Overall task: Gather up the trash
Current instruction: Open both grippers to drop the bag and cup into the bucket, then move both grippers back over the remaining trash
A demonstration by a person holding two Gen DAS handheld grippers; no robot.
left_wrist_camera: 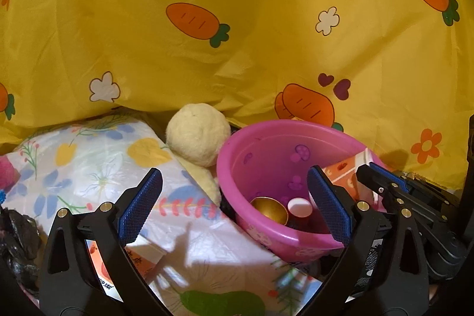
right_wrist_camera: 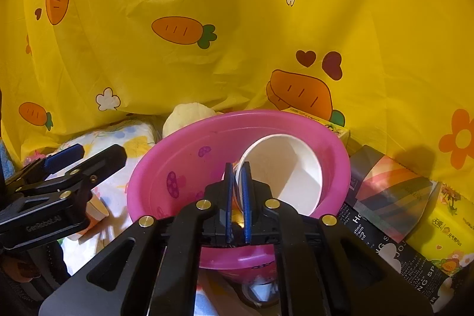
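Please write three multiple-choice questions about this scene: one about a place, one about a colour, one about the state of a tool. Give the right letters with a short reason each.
1. Where is the white paper cup?
A. on the floral bag
B. over the basin
C. under the yellow cloth

2. What colour is the basin?
A. pink
B. green
C. grey

3. How is the left tool?
A. shut on a box
B. shut on nothing
C. open

Answers:
1 B: the right tool holds the cup by its rim above the basin's hollow.
2 A: its rim and wall are pink in both views.
3 C: its blue pads stand wide apart with nothing between them.
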